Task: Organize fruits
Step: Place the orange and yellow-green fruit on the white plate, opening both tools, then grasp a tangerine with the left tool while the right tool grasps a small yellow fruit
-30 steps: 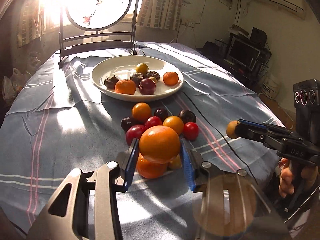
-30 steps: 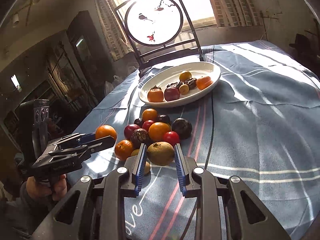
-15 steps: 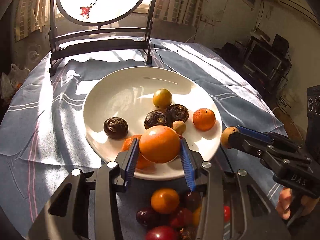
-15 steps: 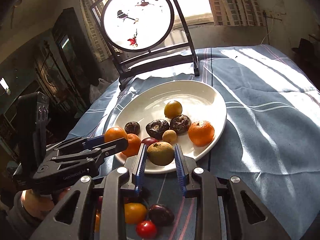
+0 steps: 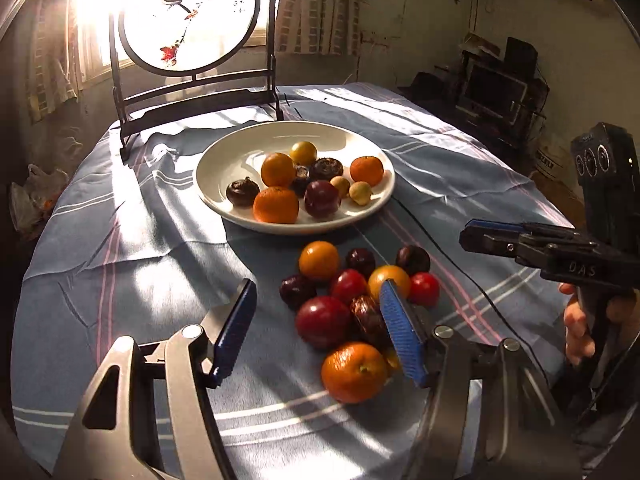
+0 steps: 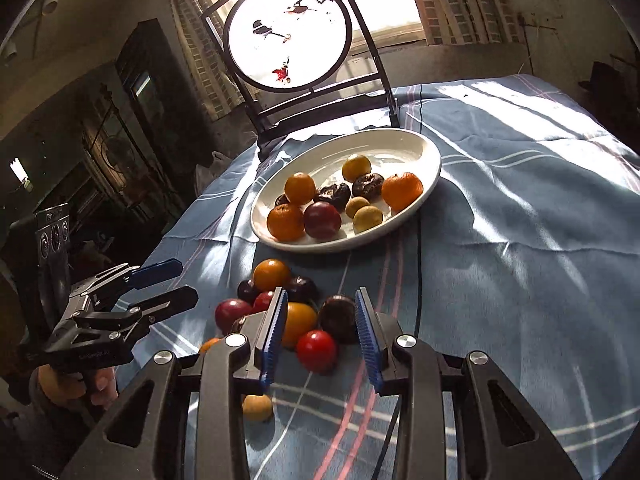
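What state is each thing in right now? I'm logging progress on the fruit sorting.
Left tongs: open, empty, above the loose fruit.
Right tongs: open, empty, over the pile.
White plate: on the cloth, holding ten fruits.
Loose fruit pile: on the tablecloth, not yet plated.
Small tan fruit: alone on the cloth, near the pile.
Round screen: upright behind the plate.

White plate (image 5: 224, 200) on blue tablecloth (image 5: 120, 248) with white and pink stripes.
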`<action>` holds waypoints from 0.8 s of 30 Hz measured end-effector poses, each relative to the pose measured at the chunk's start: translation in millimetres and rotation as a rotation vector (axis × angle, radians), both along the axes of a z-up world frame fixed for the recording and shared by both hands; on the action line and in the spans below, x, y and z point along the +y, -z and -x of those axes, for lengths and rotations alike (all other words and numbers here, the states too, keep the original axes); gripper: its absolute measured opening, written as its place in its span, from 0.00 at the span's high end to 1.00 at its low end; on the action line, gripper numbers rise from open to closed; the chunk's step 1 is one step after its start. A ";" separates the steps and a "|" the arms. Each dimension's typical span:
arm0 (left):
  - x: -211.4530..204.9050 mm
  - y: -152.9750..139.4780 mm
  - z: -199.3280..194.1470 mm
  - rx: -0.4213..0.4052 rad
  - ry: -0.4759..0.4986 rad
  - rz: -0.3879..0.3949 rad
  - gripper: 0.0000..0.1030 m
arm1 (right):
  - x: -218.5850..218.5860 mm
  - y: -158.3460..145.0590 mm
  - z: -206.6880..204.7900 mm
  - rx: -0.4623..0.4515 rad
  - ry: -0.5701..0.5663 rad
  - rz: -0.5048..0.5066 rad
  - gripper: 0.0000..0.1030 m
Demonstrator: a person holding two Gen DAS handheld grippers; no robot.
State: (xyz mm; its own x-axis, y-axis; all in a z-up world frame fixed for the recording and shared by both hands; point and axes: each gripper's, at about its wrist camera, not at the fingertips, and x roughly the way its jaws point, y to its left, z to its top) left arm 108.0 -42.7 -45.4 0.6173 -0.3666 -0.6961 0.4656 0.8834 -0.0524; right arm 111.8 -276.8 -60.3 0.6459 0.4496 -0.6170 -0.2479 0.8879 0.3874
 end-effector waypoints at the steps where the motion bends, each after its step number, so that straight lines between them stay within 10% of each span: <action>1: 0.8 6.5 11.6 0.006 0.012 -0.013 0.39 | 0.4 3.7 10.2 0.008 -0.008 -0.005 0.66; 12: -13.3 53.6 15.9 0.065 -0.011 -0.042 0.49 | 11.8 11.8 64.9 0.011 -0.051 0.035 0.66; 24: 21.0 21.2 43.4 0.007 -0.075 0.065 0.59 | 67.1 24.8 52.4 0.024 -0.161 0.191 0.66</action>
